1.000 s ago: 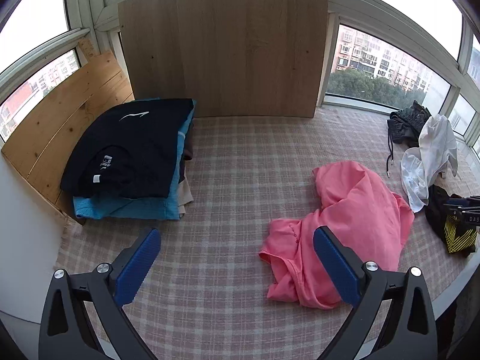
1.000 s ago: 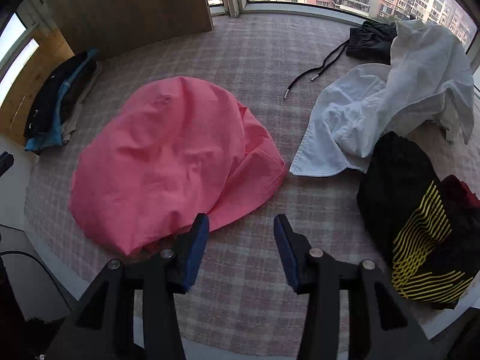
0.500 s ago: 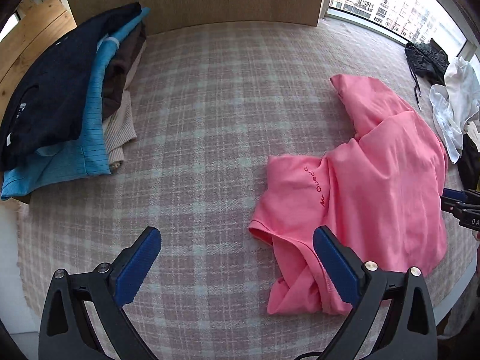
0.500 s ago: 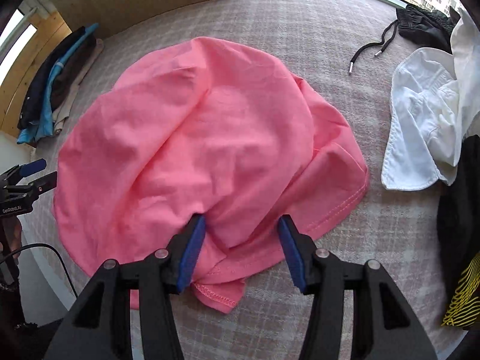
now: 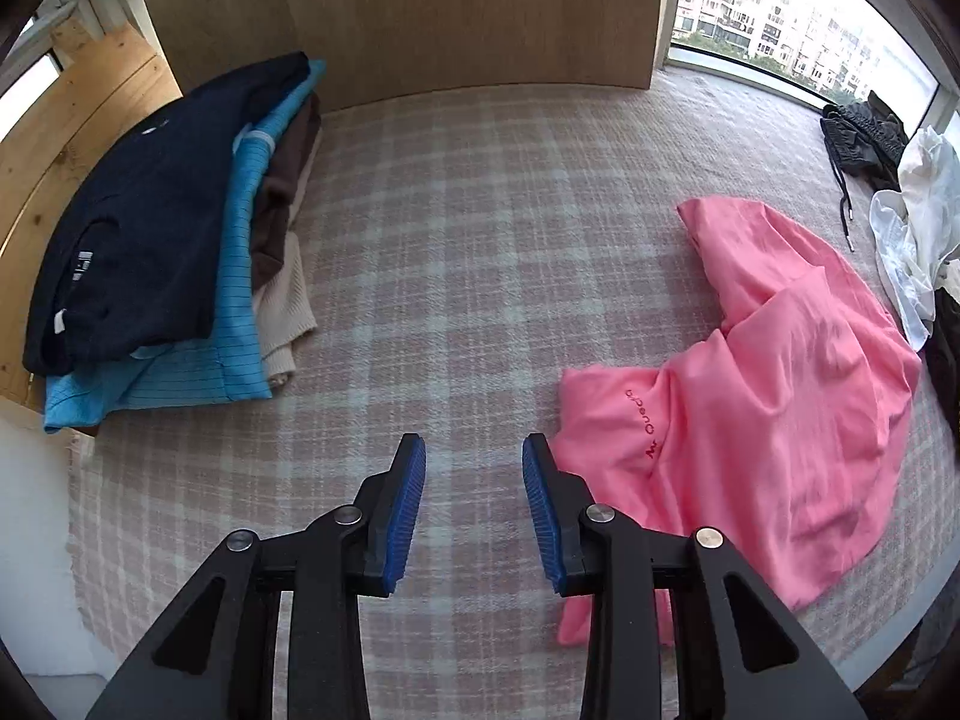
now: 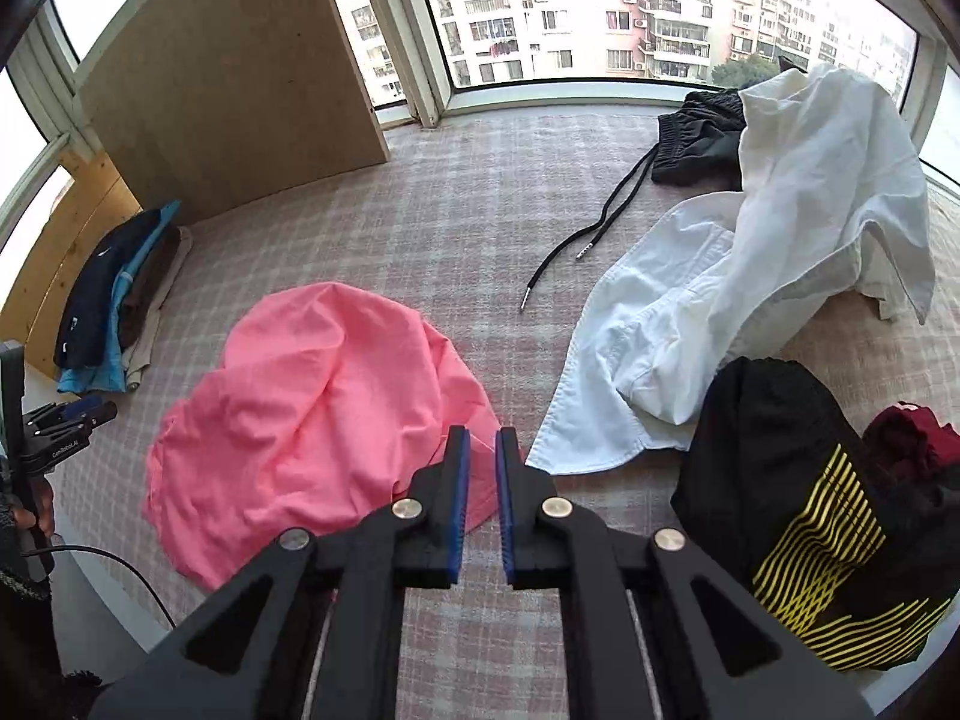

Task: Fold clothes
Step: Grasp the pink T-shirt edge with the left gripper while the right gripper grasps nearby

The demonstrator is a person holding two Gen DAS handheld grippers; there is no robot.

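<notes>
The left tool [image 5: 474,474] has just been closing; its blue pads stand partly apart over bare checked cloth with nothing between them, its right finger just beside the near-left edge of the pink shirt [image 5: 774,408]. That shirt lies crumpled at the right of the left wrist view, small dark lettering showing on an upturned fold. At the left of that frame sits a stack [image 5: 168,264] of folded clothes, navy on top, then light blue, brown and cream, against wooden boards [image 5: 468,12]. The right tool [image 6: 478,468] has also just been closing; a narrow gap shows between its pads, and at their tips a bit of the pink hem appears, though whether it is pinched cannot be told. From this view the pink shirt spreads to the lower left of the tool, on the checked worktop [image 6: 456,228]. To the right lies a rumpled white shirt [image 6: 750,276], with a black garment with yellow stripes [image 6: 798,498] at lower right and a dark garment [image 6: 696,138] with a drawstring behind. The left tool shows at the far left edge.
</notes>
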